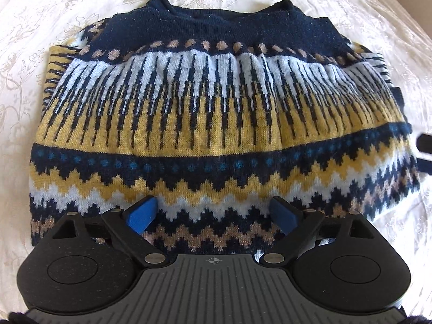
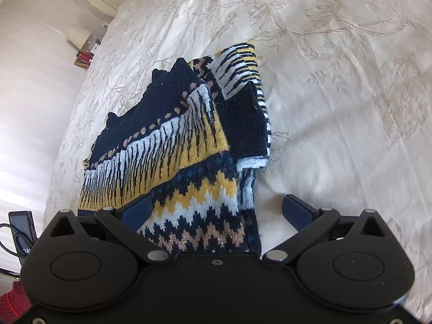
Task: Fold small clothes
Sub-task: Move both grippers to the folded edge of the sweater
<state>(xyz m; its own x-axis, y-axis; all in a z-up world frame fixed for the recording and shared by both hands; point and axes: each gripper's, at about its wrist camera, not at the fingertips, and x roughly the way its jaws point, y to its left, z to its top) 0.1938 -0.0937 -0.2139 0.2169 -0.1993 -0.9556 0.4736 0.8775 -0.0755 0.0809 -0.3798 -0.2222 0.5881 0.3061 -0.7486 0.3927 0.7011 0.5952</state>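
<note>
Sweater: I see the patterned knit sweater (image 1: 216,113) folded on the cream embroidered bedspread (image 1: 67,27), navy collar at the far end.
Left gripper (image 1: 214,214): mine stands wide over the zigzag hem, blue pads (image 1: 143,214) gripping nothing.
Right gripper (image 2: 216,212): wide too, straddling the sweater's near right edge, pads clear of it.
Sleeve (image 2: 237,62): folded across the right side.
</note>
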